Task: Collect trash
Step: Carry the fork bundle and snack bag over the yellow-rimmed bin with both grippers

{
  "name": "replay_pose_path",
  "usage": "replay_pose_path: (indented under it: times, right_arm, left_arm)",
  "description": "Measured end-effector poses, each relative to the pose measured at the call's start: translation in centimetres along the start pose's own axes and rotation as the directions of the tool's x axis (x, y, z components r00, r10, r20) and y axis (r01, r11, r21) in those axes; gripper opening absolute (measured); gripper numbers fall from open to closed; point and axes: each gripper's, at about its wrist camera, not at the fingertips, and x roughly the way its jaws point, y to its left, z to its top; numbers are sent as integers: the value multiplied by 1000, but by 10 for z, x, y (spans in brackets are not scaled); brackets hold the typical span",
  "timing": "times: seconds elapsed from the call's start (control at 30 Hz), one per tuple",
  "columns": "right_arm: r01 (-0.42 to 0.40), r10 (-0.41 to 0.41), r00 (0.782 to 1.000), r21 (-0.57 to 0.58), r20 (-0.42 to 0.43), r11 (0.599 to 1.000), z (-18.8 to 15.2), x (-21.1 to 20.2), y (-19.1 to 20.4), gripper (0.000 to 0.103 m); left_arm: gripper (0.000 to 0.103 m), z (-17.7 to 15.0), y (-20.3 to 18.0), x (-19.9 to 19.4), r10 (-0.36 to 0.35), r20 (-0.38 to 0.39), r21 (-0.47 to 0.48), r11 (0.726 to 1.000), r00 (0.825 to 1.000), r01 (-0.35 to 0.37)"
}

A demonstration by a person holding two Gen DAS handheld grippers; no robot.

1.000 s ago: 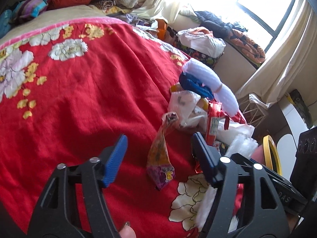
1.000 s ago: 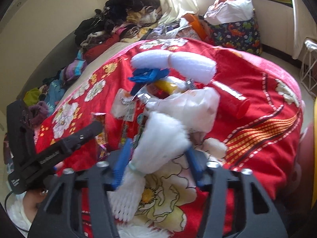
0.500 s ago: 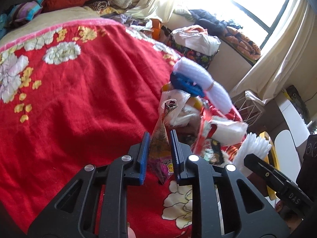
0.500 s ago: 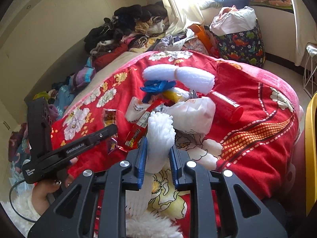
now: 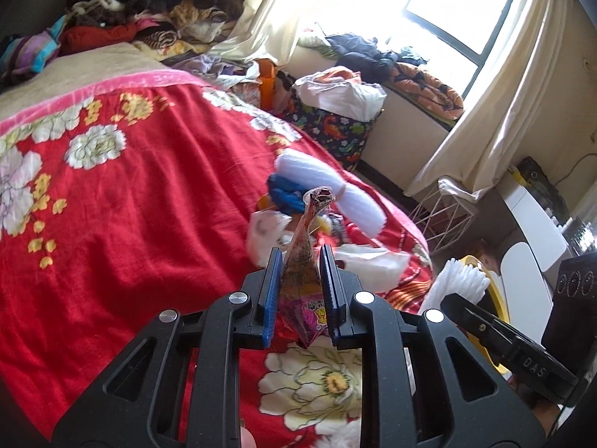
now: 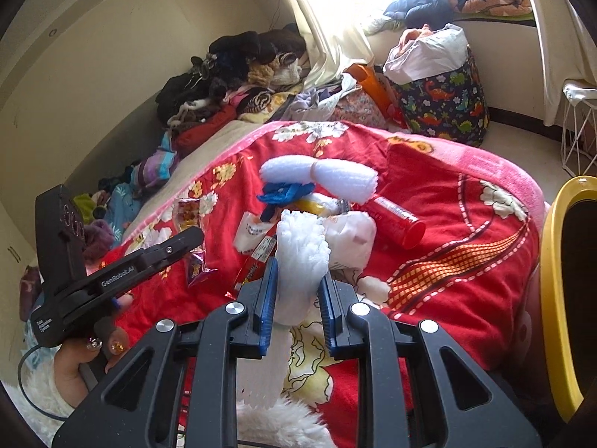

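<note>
My left gripper point(image 5: 299, 261) is shut on an orange and purple snack wrapper point(image 5: 304, 280), lifted clear of the red flowered blanket point(image 5: 130, 205). My right gripper point(image 6: 298, 276) is shut on a white foam net sleeve point(image 6: 302, 254) that hangs down below its jaws. More trash lies in a heap on the blanket: a larger white foam roll point(image 6: 321, 177), a blue crumpled bag point(image 6: 283, 192), a red tube point(image 6: 397, 216), a white plastic bag point(image 6: 350, 229) and a red wrapper point(image 6: 253, 270). In the right wrist view the left gripper point(image 6: 186, 240) holds the wrapper point(image 6: 196, 268) at left.
A yellow-rimmed bin point(image 6: 559, 280) stands at the bed's right edge. A dinosaur-print bag point(image 6: 444, 100) and a white wire basket point(image 6: 580, 127) sit on the floor by the window. Clothes point(image 5: 149, 11) are piled along the far wall. A person's hand point(image 6: 74, 369) holds the left tool.
The left jaws closed on the snack wrapper and raised it off the blanket. The right jaws tightened on the foam sleeve and lifted it back from the heap.
</note>
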Motion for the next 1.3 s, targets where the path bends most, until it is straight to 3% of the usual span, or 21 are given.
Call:
replay_pose_path:
  times: [0.8,1.3]
  right_arm:
    - [75,-83,991,80,107,994,15,-46,-41,21]
    - [132,-157,971,144,178,981,17,-81,-76,21]
  left_arm:
    - [15,-5,-55,0,-83,-19,117,990,996,85]
    - [15,-8,-88,10,-127,-51,183,974,991,134]
